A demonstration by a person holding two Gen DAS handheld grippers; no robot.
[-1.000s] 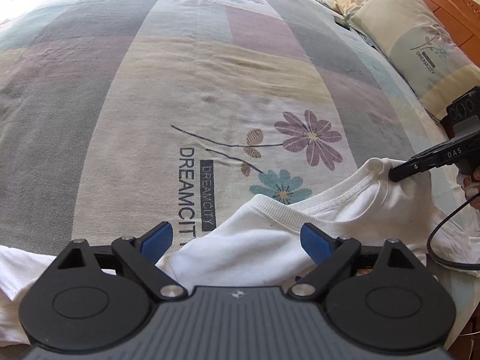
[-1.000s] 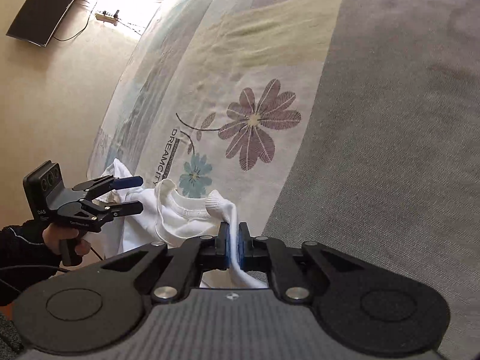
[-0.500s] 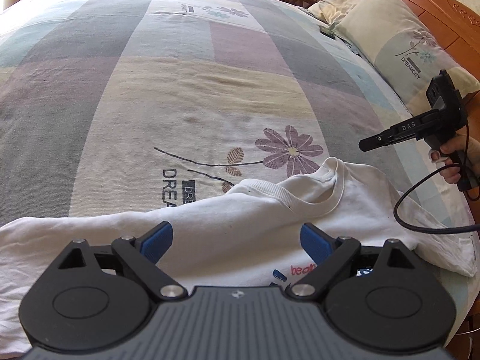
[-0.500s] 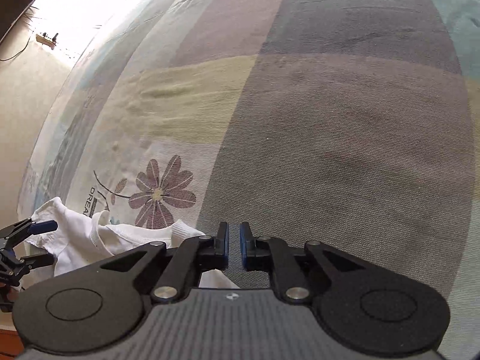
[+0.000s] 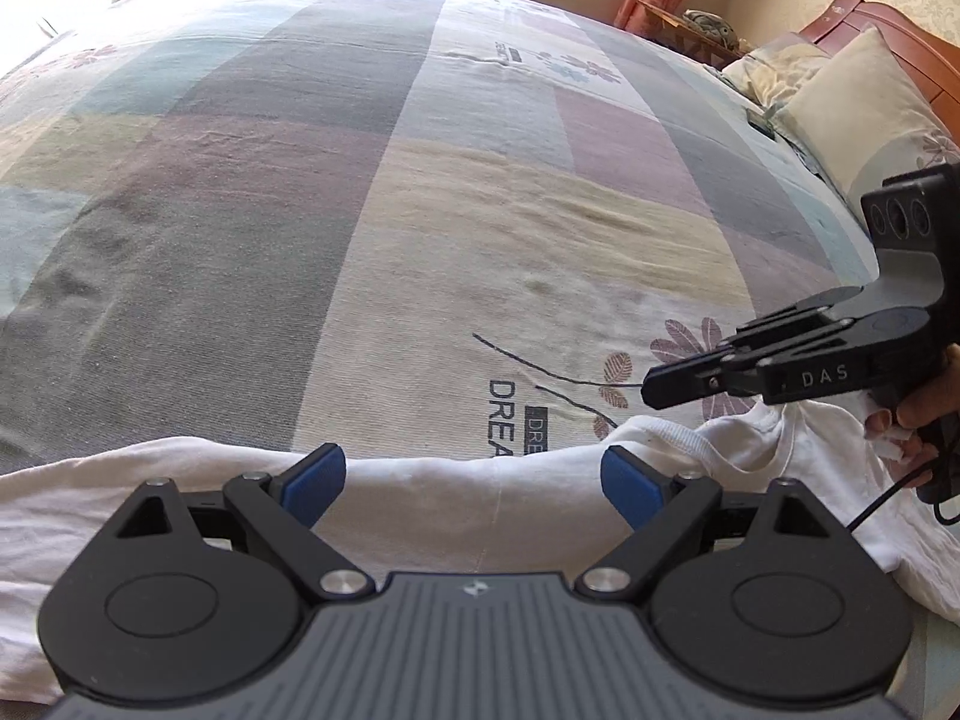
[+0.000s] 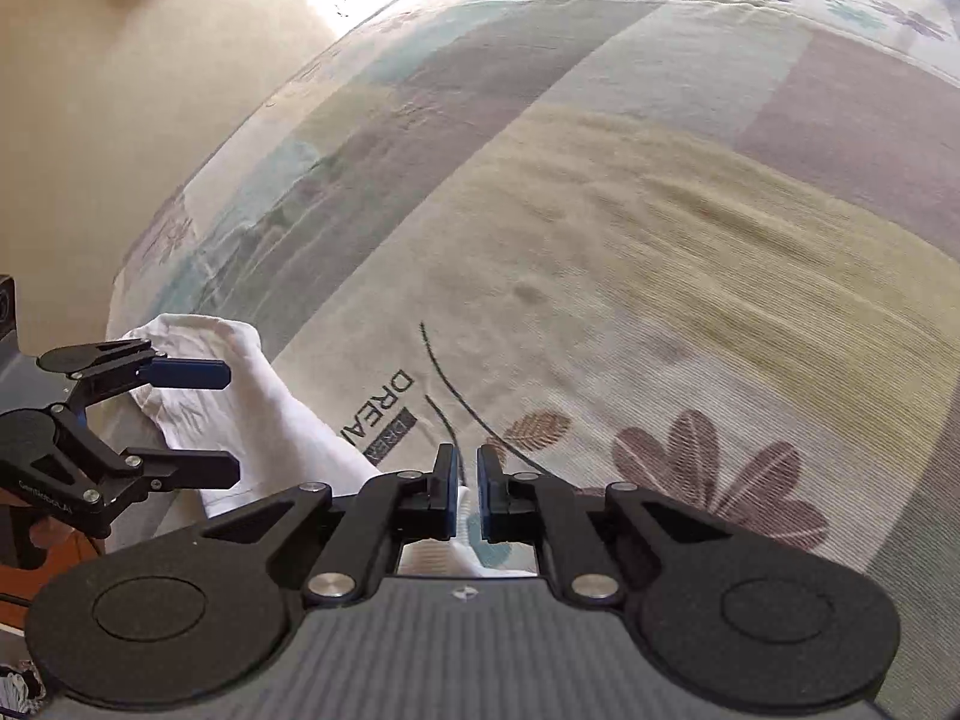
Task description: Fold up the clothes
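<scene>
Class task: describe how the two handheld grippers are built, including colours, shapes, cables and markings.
Both grippers are black, with round pivot discs, scissor linkages and ribbed grey bodies. The left gripper has blue pads. The right gripper carries white "DAS" lettering and trails a black cable.

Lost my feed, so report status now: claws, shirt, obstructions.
Left claw open, empty, above white T-shirt. Right claw shut, off the shirt by the left view. T-shirt spread unfolded along edge of bedspread. Nothing in the way.
</scene>
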